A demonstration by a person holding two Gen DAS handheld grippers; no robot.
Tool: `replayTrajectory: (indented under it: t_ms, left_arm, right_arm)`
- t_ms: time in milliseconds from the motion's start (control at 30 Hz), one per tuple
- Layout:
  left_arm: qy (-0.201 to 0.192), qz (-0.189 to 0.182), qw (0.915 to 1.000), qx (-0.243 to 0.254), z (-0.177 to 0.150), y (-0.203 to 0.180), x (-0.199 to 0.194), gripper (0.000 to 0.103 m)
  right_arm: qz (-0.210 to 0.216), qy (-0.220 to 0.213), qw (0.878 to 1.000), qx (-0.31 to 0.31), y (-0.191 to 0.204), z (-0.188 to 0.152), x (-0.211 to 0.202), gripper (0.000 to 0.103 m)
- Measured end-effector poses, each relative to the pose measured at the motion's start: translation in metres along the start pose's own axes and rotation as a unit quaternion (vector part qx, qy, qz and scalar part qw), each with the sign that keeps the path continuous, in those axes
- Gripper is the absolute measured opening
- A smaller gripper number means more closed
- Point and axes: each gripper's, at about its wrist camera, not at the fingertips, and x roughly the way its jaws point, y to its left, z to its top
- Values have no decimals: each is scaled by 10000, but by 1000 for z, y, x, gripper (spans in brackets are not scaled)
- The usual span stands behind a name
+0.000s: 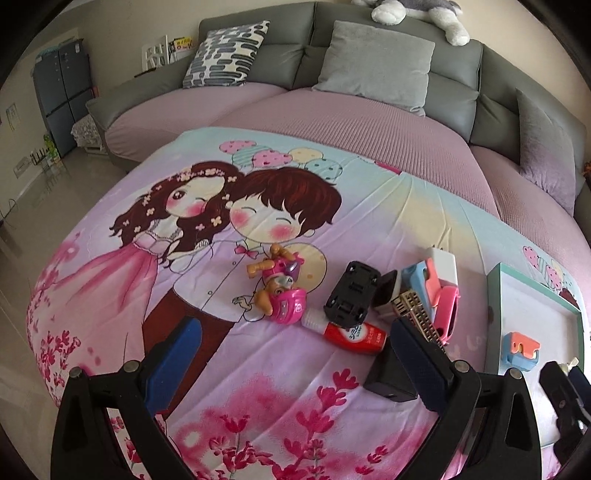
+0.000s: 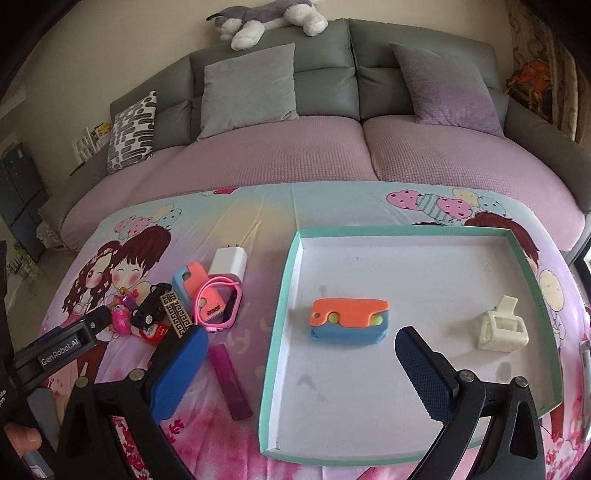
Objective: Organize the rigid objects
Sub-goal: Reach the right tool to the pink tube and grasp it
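Grey sofa [image 2: 332, 66], beige wall [image 2: 147, 22]

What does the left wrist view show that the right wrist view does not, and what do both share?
Only the left wrist view shows the black rectangular block lying by the left gripper, whose jaws stand open and empty.

Only the right wrist view shows the cream plastic clip inside the teal-rimmed white tray, the magenta flat bar on the cloth, and the whole tray floor below the open, empty right gripper.

Both show the orange-and-blue toy block in the tray, the white charger plug and the red-labelled tube.
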Motion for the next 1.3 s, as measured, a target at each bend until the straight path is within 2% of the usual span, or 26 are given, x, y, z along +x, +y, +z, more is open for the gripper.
replayTrajectory:
  t_ms: [333, 400, 533, 600, 1300]
  left_arm:
    - [438, -91, 9990, -92, -6, 8, 24, 102]
    - [504, -108, 9986, -104, -7, 8, 28, 102]
    - [582, -177, 9981, -54, -9, 5, 33, 102]
    - [611, -191, 9979, -27, -10, 3, 35, 102]
    - [772, -160, 9968, 114, -15, -4, 44, 102]
  right_arm:
    - [194, 427, 9978, -478, 35, -16, 28, 80]
    - [268, 496, 9972, -492, 38, -18, 32, 68]
    - [294, 598, 9963, -551, 43, -21, 37, 65]
    - [304, 639, 9957, -596, 46, -23, 39, 54]
    - [358, 1076, 9897, -878, 64, -37, 63, 53]
